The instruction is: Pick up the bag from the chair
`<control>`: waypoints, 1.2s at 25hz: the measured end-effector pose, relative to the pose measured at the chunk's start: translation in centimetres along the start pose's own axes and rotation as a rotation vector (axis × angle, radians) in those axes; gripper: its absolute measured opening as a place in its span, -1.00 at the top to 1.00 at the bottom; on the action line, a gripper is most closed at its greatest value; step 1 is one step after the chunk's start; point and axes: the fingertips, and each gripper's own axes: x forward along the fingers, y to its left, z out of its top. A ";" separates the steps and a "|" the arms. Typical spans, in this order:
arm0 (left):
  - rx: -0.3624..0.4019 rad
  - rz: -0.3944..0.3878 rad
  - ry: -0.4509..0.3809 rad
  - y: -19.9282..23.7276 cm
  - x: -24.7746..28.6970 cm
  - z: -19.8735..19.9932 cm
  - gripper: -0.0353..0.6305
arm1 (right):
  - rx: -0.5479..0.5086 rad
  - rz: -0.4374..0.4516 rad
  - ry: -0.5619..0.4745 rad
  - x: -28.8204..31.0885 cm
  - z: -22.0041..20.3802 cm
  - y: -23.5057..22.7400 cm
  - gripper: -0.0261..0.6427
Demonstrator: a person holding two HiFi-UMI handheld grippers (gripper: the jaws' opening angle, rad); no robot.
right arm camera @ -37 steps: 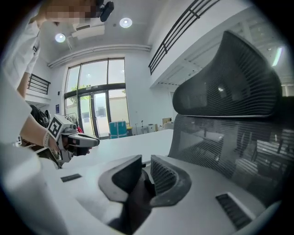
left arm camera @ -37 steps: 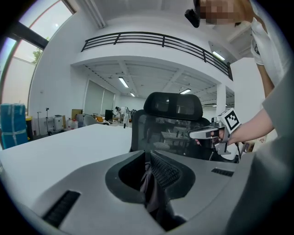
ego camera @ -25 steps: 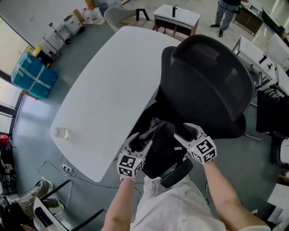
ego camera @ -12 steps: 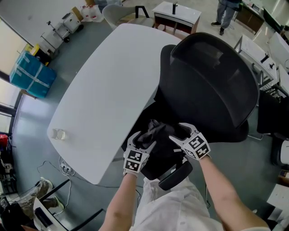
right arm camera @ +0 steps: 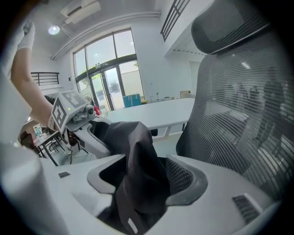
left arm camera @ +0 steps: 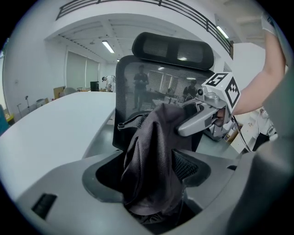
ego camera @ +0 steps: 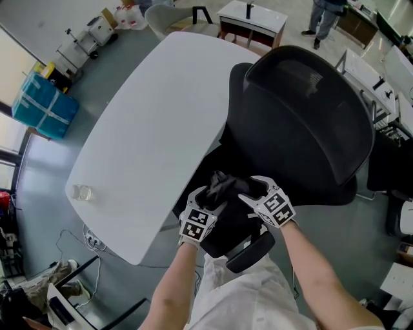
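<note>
A black fabric bag (ego camera: 226, 187) sits bunched on the seat of a black mesh office chair (ego camera: 303, 122). My left gripper (ego camera: 208, 193) is at the bag's left side and my right gripper (ego camera: 253, 188) at its right, close together. In the left gripper view a raised fold of the bag (left arm camera: 154, 156) stands between the wide jaws of the left gripper (left arm camera: 151, 170), and the right gripper's body (left arm camera: 202, 117) shows beyond it. In the right gripper view the bag (right arm camera: 138, 170) fills the gap of the right gripper (right arm camera: 147, 176). Both pairs of jaws have just been opening, with fabric between them, unpinched.
A long white table (ego camera: 155, 129) runs beside the chair on the left, with a small clear cup (ego camera: 80, 192) near its front end. The chair's armrest (ego camera: 251, 248) is just below my hands. Blue bundles (ego camera: 39, 97), desks and a standing person (ego camera: 322, 19) are farther off.
Both grippers have come down and closer together onto the bag. Their jaws stand wider than a second ago.
</note>
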 end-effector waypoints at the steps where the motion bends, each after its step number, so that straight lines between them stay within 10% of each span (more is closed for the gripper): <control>1: -0.001 0.000 0.002 0.0 0.1 0.0 -0.12 | -0.011 -0.002 0.007 0.1 0.0 0.0 0.10; 12: 0.005 0.010 0.008 0.2 0.4 -0.1 0.11 | -0.176 0.019 0.093 0.6 0.1 0.5 0.22; 30: -0.074 -0.007 0.020 -2.2 0.4 -1.5 0.61 | 0.000 -0.036 0.114 0.6 -2.1 2.2 0.72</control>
